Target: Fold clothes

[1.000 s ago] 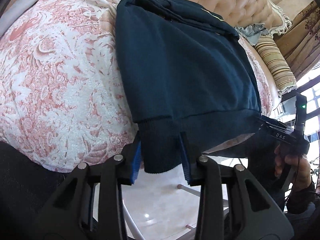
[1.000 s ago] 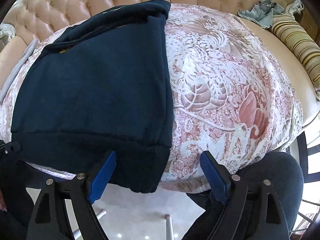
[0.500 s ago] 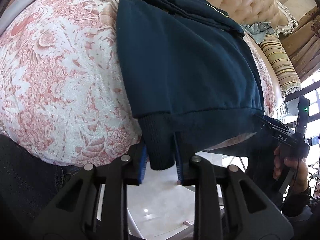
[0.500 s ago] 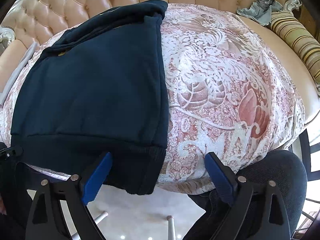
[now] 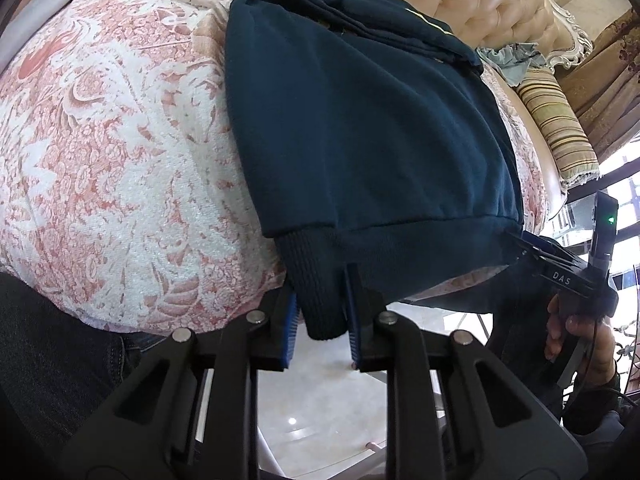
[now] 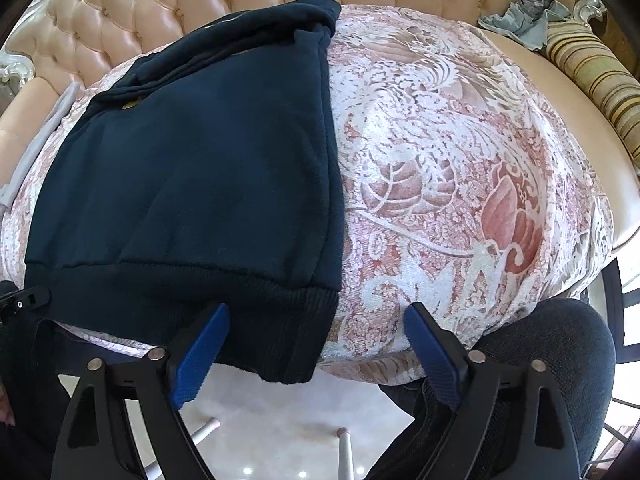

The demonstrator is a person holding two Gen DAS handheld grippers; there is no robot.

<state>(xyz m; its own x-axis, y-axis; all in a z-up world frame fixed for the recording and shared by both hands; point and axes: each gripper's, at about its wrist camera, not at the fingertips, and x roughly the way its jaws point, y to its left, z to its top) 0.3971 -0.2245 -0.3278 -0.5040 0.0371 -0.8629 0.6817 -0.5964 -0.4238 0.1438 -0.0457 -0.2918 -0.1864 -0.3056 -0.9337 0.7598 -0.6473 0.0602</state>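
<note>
- Left gripper (image 5: pixel 322 316) has just been closing; its pads now pinch the sweater's (image 5: pixel 360 120) ribbed hem corner.
- Right gripper (image 6: pixel 316 344) stands wide open, the other hem corner between its jaws, ungripped.
- Advice: clamp right squarely on the rib, then lift both corners together.
- Sweater lies on the patterned sofa cover (image 6: pixel 460 160).
- Only the left view shows the hand (image 5: pixel 576 332).

Dark navy sweatshirt (image 6: pixel 192 168) with ribbed hem, on a pink-and-white floral cover (image 6: pixel 460 184); tufted cream headboard (image 6: pixel 168 4) at twelve o'clock, gold-and-brown striped bolster (image 6: pixel 600 84) and grey-blue cloth (image 6: pixel 520 20) at two o'clock; blue pads (image 6: pixel 200 352) on black arms.
</note>
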